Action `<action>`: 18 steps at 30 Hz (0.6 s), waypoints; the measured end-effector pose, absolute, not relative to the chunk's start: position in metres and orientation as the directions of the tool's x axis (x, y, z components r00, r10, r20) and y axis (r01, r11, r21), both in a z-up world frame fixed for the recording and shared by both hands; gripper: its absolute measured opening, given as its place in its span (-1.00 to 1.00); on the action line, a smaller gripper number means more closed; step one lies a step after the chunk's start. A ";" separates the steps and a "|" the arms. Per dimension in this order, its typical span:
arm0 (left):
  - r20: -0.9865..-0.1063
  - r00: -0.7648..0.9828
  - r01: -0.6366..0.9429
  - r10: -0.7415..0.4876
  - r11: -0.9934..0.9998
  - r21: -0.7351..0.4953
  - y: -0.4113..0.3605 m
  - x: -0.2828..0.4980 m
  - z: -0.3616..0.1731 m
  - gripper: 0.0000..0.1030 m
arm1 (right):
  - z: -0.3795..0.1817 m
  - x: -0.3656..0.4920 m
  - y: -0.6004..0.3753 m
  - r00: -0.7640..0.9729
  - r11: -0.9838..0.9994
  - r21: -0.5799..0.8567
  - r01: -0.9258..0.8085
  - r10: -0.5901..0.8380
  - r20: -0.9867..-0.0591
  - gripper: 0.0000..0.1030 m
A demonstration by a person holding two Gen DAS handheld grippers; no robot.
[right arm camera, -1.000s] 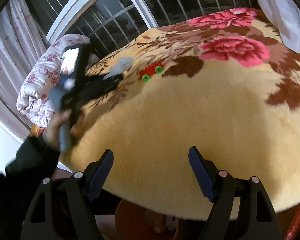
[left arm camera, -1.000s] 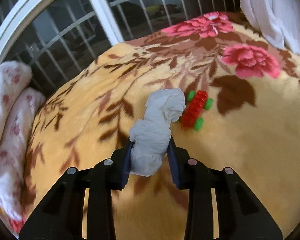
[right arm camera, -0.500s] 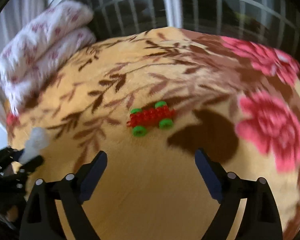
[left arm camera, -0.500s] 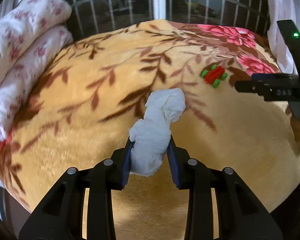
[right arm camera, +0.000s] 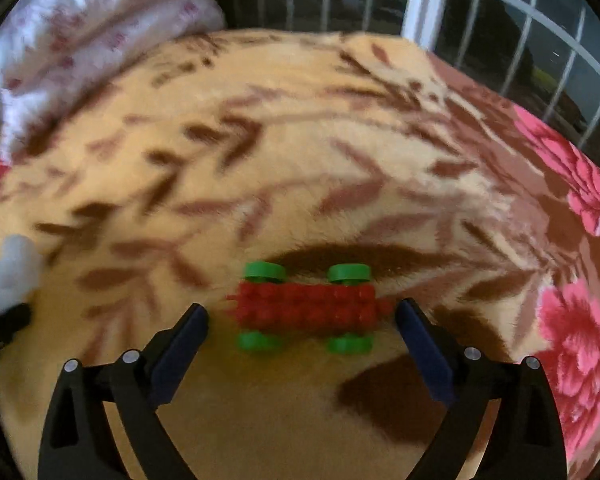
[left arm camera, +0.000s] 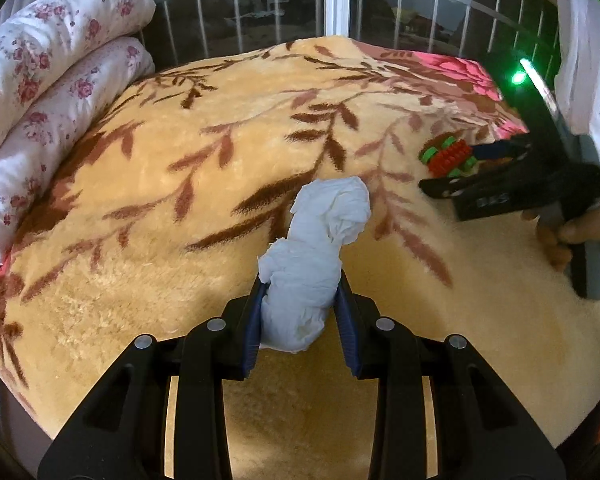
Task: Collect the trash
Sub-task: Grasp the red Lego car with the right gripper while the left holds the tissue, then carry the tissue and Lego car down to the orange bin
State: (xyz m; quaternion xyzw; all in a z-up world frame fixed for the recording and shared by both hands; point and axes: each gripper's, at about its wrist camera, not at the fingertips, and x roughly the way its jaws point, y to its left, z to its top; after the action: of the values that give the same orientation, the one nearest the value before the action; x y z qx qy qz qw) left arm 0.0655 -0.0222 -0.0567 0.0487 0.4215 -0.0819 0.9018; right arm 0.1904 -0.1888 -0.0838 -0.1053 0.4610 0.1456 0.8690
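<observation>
Left hand-held gripper [left arm camera: 300, 300]: black frame, silver screws, dark-blue pads [left arm camera: 253, 328]. Right hand-held gripper [right arm camera: 302, 314]: same build; green LED [left arm camera: 517, 77] noted; bare hand [left arm camera: 572, 236] seen.

Left wrist view sharp, evenly lit, dark window [left arm camera: 260, 12] at 12 o'clock, green LED glare [left arm camera: 518, 76] at 2 o'clock. Right wrist view motion-blurred, worst toward 10 o'clock. Fisheye bending, black vignette at rims. Soft shadows under grippers.

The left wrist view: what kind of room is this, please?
Most likely a bedroom. A plush floral blanket covers what looks like a bed, a folded flowered quilt lies at its edge, and a barred window stands behind.
</observation>
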 end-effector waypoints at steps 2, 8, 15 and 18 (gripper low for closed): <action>-0.765 0.636 0.187 -0.107 0.982 0.018 -0.024 0.067 -0.057 -0.38 | -0.079 0.186 -0.187 0.562 0.941 -0.061 -0.332 0.146 -0.814 0.44; -0.758 0.645 0.178 -0.098 0.984 0.024 -0.026 0.067 -0.058 -0.38 | -0.065 0.164 -0.186 0.613 0.947 -0.062 -0.315 0.153 -0.775 0.44; -0.738 0.666 0.175 -0.107 0.984 0.015 -0.025 0.049 -0.045 -0.38 | -0.022 0.101 -0.188 0.670 0.949 0.005 -0.314 0.225 -0.707 0.44; -0.716 0.688 0.186 -0.116 0.982 0.020 -0.027 0.032 -0.033 -0.38 | -0.010 0.064 -0.188 0.687 0.950 0.008 -0.313 0.233 -0.688 0.44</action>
State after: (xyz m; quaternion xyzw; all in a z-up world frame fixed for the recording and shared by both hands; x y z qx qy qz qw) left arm 0.0325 -0.0269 -0.0333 0.0453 0.3861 -0.0825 0.9177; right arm 0.0639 -0.1878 -0.0100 -0.0549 0.3662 0.1488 0.9169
